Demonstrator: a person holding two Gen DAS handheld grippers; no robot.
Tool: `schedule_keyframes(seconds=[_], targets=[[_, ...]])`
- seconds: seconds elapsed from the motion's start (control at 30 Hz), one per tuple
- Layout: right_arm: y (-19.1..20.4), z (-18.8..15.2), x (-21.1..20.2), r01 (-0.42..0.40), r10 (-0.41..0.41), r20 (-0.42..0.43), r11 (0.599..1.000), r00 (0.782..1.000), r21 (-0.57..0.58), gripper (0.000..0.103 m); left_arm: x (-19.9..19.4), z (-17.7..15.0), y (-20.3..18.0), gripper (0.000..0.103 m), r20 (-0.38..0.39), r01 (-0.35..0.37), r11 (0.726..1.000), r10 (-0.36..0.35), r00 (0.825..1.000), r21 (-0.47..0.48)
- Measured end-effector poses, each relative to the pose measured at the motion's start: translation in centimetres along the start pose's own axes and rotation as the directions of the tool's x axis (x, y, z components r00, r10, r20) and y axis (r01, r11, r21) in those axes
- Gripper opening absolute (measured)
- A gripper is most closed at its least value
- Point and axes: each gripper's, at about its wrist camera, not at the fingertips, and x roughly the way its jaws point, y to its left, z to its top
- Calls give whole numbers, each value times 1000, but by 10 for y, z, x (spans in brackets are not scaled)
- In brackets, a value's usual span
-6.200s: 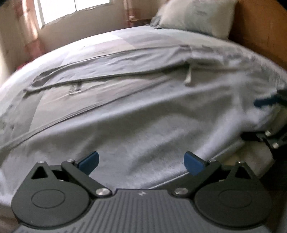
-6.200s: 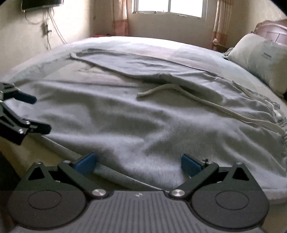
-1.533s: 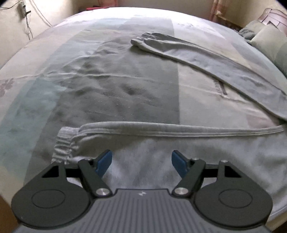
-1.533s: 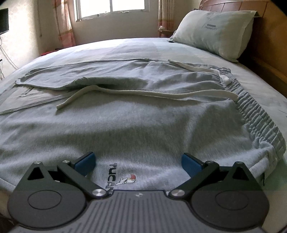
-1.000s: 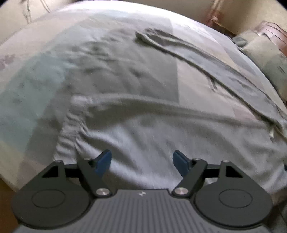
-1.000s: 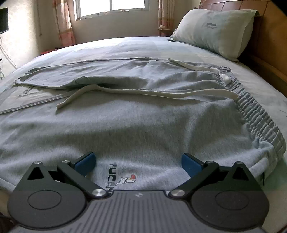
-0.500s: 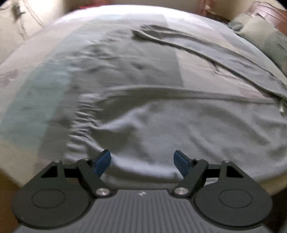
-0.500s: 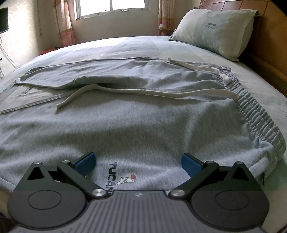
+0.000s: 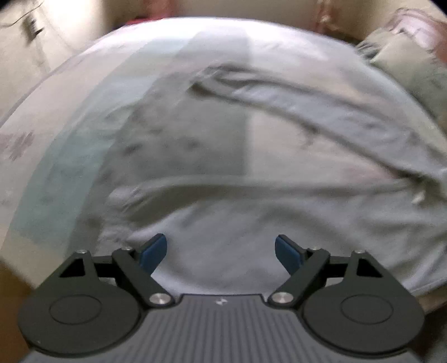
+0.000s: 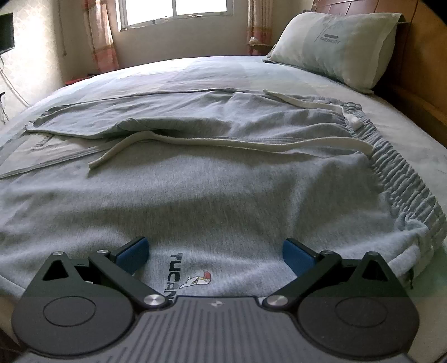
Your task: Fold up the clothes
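Observation:
Grey sweatpants (image 10: 223,190) lie spread on the bed, with the elastic waistband (image 10: 402,178) at the right and a white drawstring (image 10: 223,142) across them. A printed logo (image 10: 184,276) shows near my right gripper (image 10: 215,255), which stands open just above the fabric. In the blurred left wrist view the near trouser leg (image 9: 251,223) runs across the bed and the far leg (image 9: 321,111) slants away. My left gripper (image 9: 220,252) hangs above the near leg by its cuff (image 9: 117,201); its jaws are opening and no cloth is between them.
A pale pillow (image 10: 335,42) leans on the wooden headboard (image 10: 419,69) at the far right. The bed sheet (image 9: 181,139) has grey and pale panels. A window with curtains (image 10: 176,11) is behind the bed.
The left gripper has lifted and pulled back from the near leg, and its jaws have widened. The right gripper has not moved.

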Motion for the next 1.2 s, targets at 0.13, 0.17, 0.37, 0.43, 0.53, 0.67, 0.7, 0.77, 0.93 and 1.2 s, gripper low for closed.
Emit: schedule_keyframes(seconds=[0.13, 0.17, 0.37, 0.43, 0.53, 0.67, 0.7, 0.77, 0.93, 1.2], targets=[[-1, 0, 0, -7, 7, -2, 1000, 1000, -3, 103, 17, 15, -63, 90, -14, 60, 993, -59, 998, 97], [0, 0, -1, -7, 7, -4, 1000, 1000, -5, 103, 25, 15, -77, 90, -24, 67, 990, -64, 998, 122], [2, 5, 1, 7, -7, -36, 1000, 999, 1, 103, 96, -4, -117, 90, -90, 121, 979, -107, 990, 163], [4, 6, 2, 21, -21, -42, 1000, 999, 5, 103, 119, -13, -118, 90, -118, 95, 980, -75, 990, 177], [6, 7, 2, 34, -33, -56, 999, 998, 11, 103, 125, -15, -117, 97, -70, 64, 980, -52, 996, 186], [7, 11, 4, 47, -46, -80, 999, 996, 18, 103, 121, -1, -133, 96, -7, 25, 980, -24, 1000, 195], [8, 12, 5, 54, -52, -85, 998, 995, 20, 103, 115, 4, -143, 96, 28, 39, 975, -47, 999, 221], [10, 14, 7, 69, -66, -93, 997, 994, 25, 103, 107, 9, -162, 96, 69, 109, 961, -130, 989, 255], [14, 16, 10, 100, -96, -106, 994, 990, 34, 103, 98, 10, -206, 97, 79, 303, 896, -345, 935, 325], [15, 12, 3, 110, -106, -72, 993, 992, 46, 103, 109, -4, -232, 97, 56, 278, 857, -333, 941, 435]])
